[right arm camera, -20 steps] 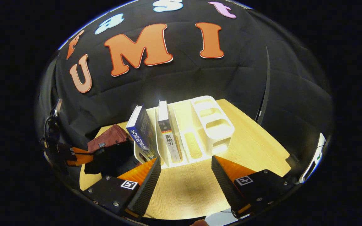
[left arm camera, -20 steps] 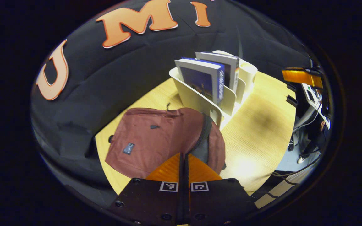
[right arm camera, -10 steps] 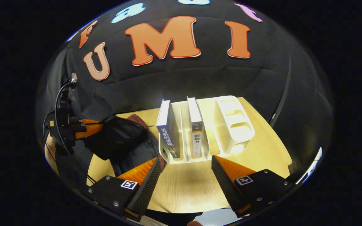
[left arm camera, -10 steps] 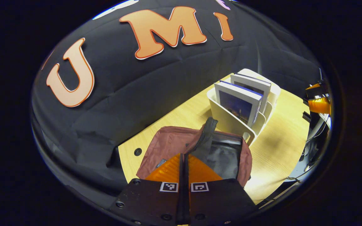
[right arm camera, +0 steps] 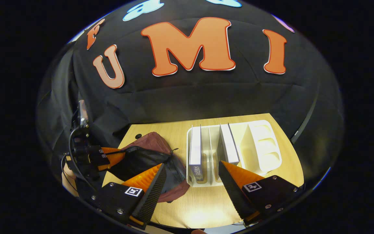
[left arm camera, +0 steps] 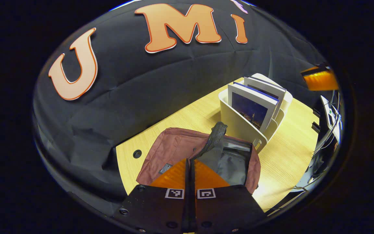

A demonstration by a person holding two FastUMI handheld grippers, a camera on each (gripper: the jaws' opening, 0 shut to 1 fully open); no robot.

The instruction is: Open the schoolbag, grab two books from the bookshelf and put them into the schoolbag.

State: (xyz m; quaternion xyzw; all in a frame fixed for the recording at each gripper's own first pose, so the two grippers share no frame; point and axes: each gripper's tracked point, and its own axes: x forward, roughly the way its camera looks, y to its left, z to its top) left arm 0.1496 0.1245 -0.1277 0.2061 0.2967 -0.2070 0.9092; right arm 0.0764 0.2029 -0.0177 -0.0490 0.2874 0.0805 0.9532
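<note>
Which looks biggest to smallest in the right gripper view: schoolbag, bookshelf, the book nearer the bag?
1. Bookshelf, widest on the table.
2. Schoolbag, close behind; the right gripper's finger covers part of it, so this gap is unsure.
3. Book nearer the bag, clearly smallest, standing edge-on in the bookshelf.

booth interior. a light wood-grain table stands against a black cloth wall whose fabric shows soft folds and creases. a small round hole pierces the tabletop near its back corner. overhead light throws a bright patch on the near part of the table. beyond the table's far edge, cables hang in a dim, cluttered area.
</note>
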